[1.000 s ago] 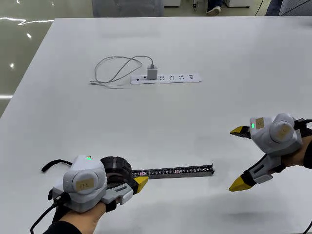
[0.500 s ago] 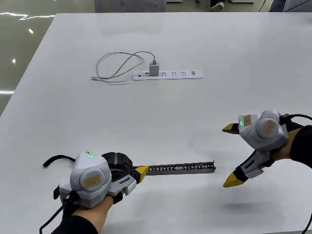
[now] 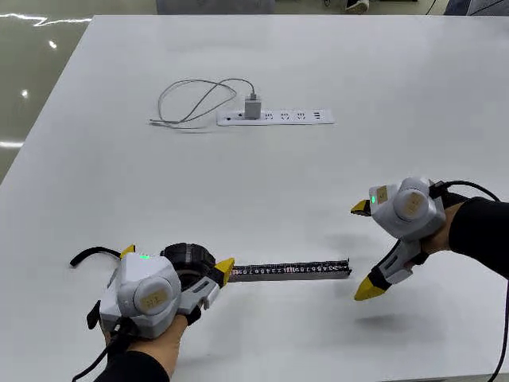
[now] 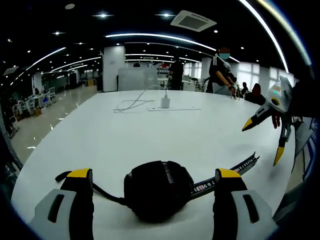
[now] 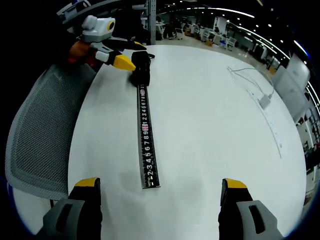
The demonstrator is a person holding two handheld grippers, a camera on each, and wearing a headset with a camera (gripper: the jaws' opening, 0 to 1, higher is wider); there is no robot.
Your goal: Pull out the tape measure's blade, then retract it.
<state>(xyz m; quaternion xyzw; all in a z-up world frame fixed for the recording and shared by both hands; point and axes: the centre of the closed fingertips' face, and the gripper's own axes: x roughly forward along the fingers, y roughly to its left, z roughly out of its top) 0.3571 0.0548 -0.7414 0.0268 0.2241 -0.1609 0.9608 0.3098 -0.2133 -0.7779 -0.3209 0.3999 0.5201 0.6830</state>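
Between the left claw's (image 3: 176,259) (image 4: 153,173) tips: the tape measure case (image 3: 187,263) (image 4: 157,192) (image 5: 141,62), black and round, sits on the white tabletop (image 3: 318,183) with a gap at either side, so neither tip touches it.
Left claw: jaws spread apart and holding nothing, yellow tips flanking the case; a hand grips its grey body from behind.
Blade (image 3: 290,271) (image 4: 235,170) (image 5: 146,140): drawn out of the case and lying flat, numbers up. It passes the left claw's right tip and runs straight toward the right claw (image 3: 364,248) (image 4: 262,142) (image 5: 160,183).
Blade end: just ahead of the right claw and, in the right gripper view, lined up with the gap between its tips, touching neither.
Right claw: jaws wide apart and empty, pointed back along the blade at the left claw, its lower tip near the blade end.
Strap (image 3: 91,256): a black loop trailing from the case, out past the left claw's left tip.
Beyond both claws: a white power strip (image 3: 274,118) with a charger (image 3: 253,107) plugged in and a looped cable (image 3: 191,103), well apart from the tape.
Beside the right claw: a grey mesh chair (image 5: 35,135) at the tabletop's near edge.
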